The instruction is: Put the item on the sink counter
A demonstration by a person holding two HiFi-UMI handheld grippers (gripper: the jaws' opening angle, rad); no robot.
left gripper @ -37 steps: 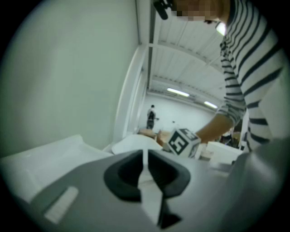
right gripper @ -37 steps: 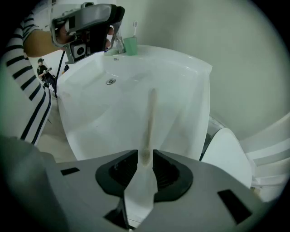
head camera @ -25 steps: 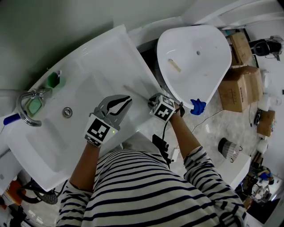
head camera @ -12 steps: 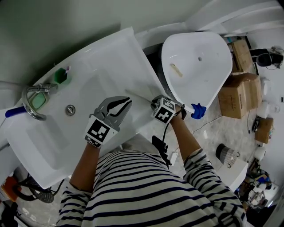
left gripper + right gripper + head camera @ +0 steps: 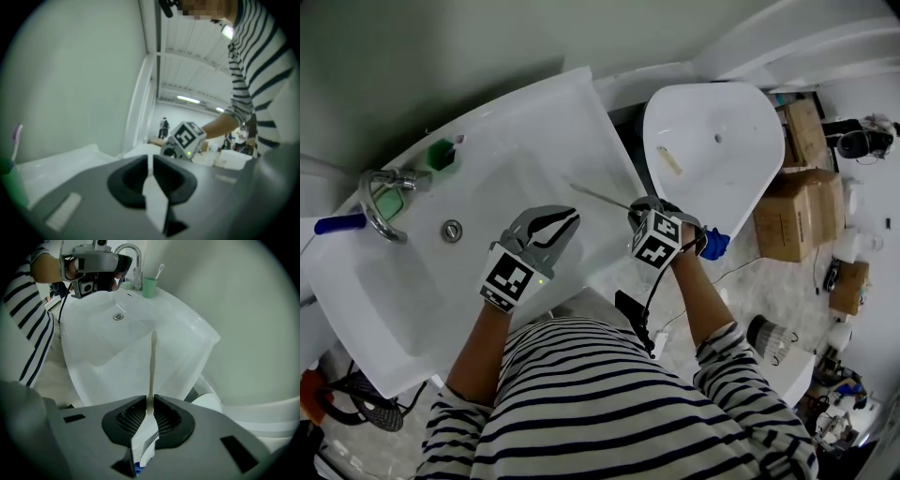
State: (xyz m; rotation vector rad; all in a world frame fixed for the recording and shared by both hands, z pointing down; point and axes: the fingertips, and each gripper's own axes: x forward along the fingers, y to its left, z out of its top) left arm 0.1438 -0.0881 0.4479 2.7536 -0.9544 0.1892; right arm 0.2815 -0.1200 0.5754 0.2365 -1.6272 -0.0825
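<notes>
1. As its jaws have just been closing, right gripper (image 5: 639,208) now clamps the slim white stick (image 5: 600,196), lifted off the sink counter (image 5: 534,122) at its right edge.
2. Left gripper (image 5: 567,217): jaws together, empty, over basin (image 5: 412,281).
3. Judgement: item secured; set-down pending.

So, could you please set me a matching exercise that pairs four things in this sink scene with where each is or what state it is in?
Things:
1. green cup
2. thin pale stick
3. cardboard box
4. left gripper

Places or states:
A. on the floor at the far right
B. jaws together, nothing between them
C. on the sink's back rim, beside the faucet
D. clamped in the right gripper's jaws

Pairs: 1-C, 2-D, 3-A, 4-B. The right gripper's jaws have just been closing on the stick.
</notes>
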